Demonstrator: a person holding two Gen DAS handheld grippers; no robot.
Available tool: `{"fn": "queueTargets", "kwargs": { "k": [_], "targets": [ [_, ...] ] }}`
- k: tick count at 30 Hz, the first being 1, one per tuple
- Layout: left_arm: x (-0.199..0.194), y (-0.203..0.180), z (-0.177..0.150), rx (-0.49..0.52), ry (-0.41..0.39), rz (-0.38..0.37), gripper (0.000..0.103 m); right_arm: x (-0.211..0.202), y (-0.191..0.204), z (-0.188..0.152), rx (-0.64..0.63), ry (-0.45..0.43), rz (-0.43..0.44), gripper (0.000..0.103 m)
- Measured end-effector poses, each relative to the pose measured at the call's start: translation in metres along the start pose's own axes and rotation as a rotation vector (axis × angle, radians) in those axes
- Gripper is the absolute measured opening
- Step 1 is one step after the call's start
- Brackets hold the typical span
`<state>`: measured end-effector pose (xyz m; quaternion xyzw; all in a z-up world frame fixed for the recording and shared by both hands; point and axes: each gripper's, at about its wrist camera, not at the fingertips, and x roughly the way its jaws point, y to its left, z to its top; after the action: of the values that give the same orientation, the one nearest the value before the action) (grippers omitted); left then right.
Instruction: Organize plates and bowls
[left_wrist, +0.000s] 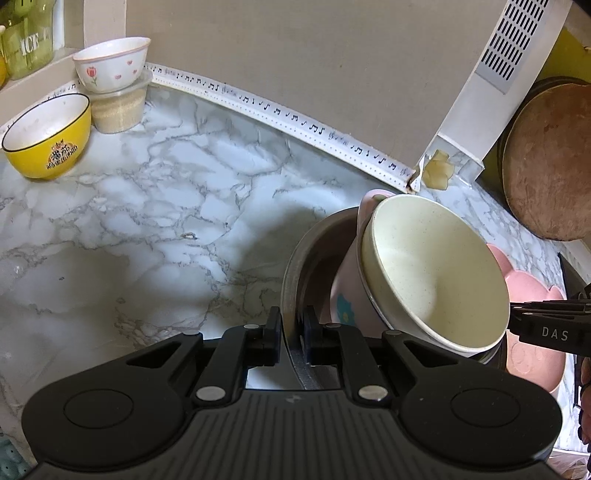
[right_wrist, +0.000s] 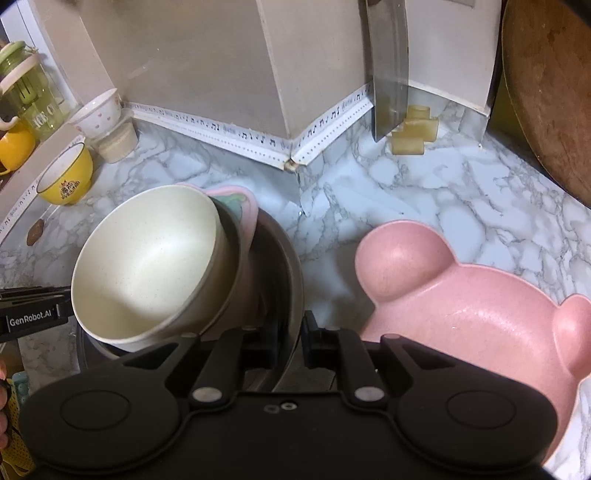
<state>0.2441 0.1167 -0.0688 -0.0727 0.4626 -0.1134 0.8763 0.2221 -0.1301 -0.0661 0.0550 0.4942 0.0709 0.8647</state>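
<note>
Both the left gripper (left_wrist: 291, 325) and right gripper (right_wrist: 291, 332) are clamping opposite rims of the metal bowl (left_wrist: 295, 258), sharing its load while the cream bowl (left_wrist: 436, 269) is leaning inside it, beside the pink bear plate (right_wrist: 461, 306)

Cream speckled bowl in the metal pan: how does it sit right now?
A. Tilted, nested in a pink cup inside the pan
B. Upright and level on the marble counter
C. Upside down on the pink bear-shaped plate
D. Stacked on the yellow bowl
A: the cream speckled bowl leans on its side, nested in the pink cup, both inside the metal pan that both grippers hold by its rim.
</note>
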Motion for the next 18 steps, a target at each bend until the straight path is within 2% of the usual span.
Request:
{"fn": "queueTargets", "kwargs": {
  "k": [11, 18],
  "targets": [
    [-0.034, -0.03, 0.016, 0.052, -0.026, -0.023, 0.01, -0.048, -0.011, 0.011, 0.03, -0.038, 0.006, 0.012],
    [-0.047, -0.071, 0.026, 0.115, -0.044, -0.052, 0.011, -0.084, -0.035, 0.013, 0.064, -0.093, -0.022, 0.012]
  ]
}}
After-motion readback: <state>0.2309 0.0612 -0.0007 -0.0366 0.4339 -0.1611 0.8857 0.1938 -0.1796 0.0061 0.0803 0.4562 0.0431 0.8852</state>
